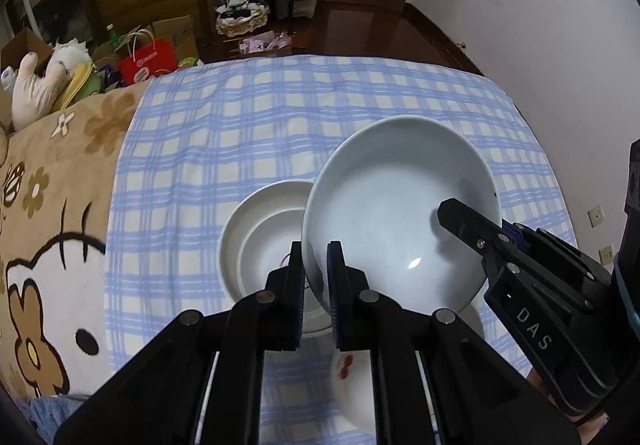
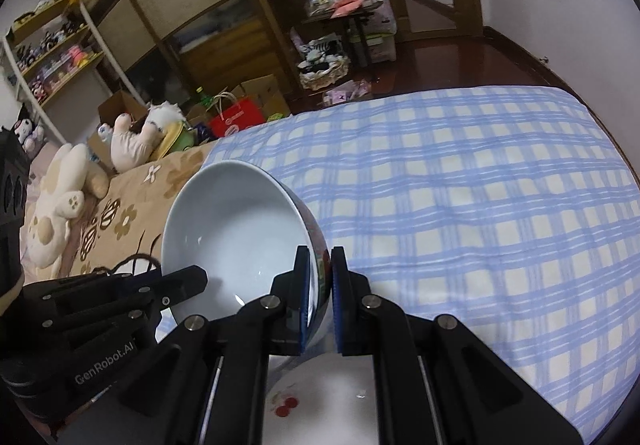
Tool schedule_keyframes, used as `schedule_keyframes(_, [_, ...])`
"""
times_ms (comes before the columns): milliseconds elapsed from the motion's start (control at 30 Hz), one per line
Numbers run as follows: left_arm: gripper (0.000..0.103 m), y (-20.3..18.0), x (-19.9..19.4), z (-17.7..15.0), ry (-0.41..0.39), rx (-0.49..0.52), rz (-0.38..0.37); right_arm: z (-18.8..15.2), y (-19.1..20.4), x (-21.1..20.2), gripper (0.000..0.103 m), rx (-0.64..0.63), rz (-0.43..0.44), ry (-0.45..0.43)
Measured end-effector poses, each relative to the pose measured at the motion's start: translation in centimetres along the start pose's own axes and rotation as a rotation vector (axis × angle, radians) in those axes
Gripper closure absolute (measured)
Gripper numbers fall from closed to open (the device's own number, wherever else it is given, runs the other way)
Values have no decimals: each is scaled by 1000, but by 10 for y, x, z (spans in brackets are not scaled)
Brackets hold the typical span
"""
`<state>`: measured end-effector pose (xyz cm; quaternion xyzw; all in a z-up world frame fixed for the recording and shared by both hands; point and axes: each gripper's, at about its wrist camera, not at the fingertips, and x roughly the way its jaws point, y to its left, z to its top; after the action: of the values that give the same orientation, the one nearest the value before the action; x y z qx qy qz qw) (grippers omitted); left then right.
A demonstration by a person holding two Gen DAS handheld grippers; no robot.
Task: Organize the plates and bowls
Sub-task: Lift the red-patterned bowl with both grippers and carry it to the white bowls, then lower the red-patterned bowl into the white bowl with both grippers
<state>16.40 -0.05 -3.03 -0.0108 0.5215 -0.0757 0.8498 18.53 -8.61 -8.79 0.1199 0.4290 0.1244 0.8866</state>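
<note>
Both your left claw (image 1: 314,273) and right claw (image 2: 320,281) pinch opposite rims of the tilted pale bowl (image 1: 400,213), held above the bed just right of the stacked white dishes (image 1: 264,237); uneven pull could twist it loose.

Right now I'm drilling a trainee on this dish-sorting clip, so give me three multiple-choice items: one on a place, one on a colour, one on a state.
1. Where is the nested pair of white round dishes?
A. on the blue checked cloth
B. on the wooden floor
C. on the shelf

2. What colour is the mark on the white plate below the tools?
A. green
B. red
C. black

3. How is the large pale blue-white ceramic bowl held?
A. left tool only
B. right tool only
C. both tools, on opposite rim sides

Answers: 1 A, the checks surround the dishes. 2 B, red spots show. 3 C, each tool pinches the rim.
</note>
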Motion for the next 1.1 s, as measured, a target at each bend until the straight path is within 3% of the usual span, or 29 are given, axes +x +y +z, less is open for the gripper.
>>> schedule_keyframes(300, [93, 23, 14, -12, 17, -15, 28, -13, 16, 22, 92, -3, 8, 33])
schedule_keyframes(767, [92, 47, 67, -28, 81, -42, 28, -26, 16, 77, 91, -14, -2, 135])
schedule_keyframes(1100, [92, 65, 86, -31, 100, -89, -67, -29, 22, 93, 91, -65, -42, 140])
